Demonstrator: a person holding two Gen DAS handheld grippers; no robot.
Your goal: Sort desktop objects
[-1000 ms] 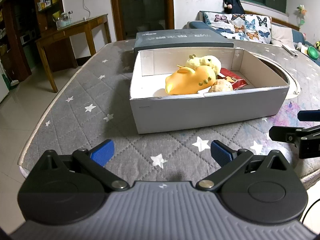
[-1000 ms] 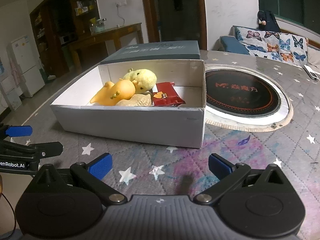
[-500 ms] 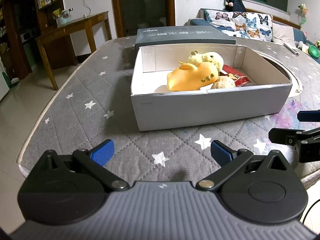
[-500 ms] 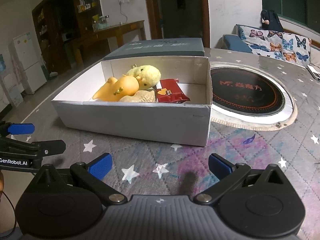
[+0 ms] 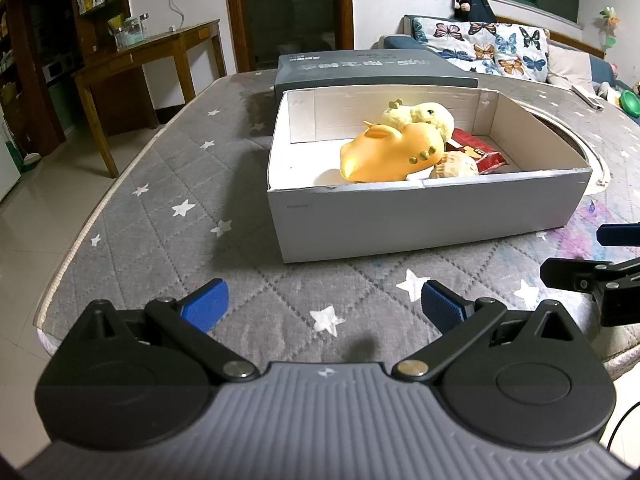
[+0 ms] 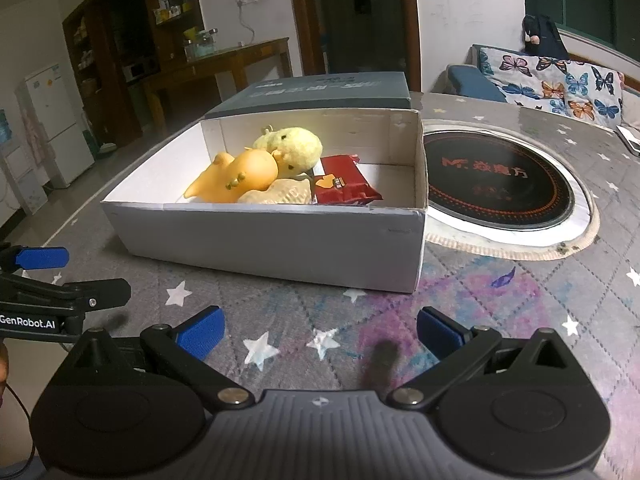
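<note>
An open white cardboard box (image 5: 420, 220) (image 6: 280, 240) sits on the star-patterned grey table cover. Inside lie an orange duck toy (image 5: 390, 154) (image 6: 236, 176), a pale yellow plush chick (image 5: 424, 114) (image 6: 294, 148), a beige waffle-textured snack (image 5: 454, 164) (image 6: 276, 196) and a red snack packet (image 5: 480, 150) (image 6: 344, 184). My left gripper (image 5: 324, 306) hovers open and empty above the table's near edge, short of the box's front wall. My right gripper (image 6: 320, 330) is likewise open and empty, near the box's right front corner; its side appears in the left wrist view (image 5: 592, 276).
The box's dark grey lid (image 5: 372, 66) (image 6: 320, 90) lies behind the box. A round black induction hob (image 6: 500, 184) is set into the table to the right. A wooden side table (image 5: 152, 56), a fridge (image 6: 52, 120) and a butterfly-print sofa (image 5: 496, 46) stand beyond the table.
Both cameras have risen and tilted slightly, showing more of the box's inside. Both grippers stay open and empty; the box's contents have not moved.
</note>
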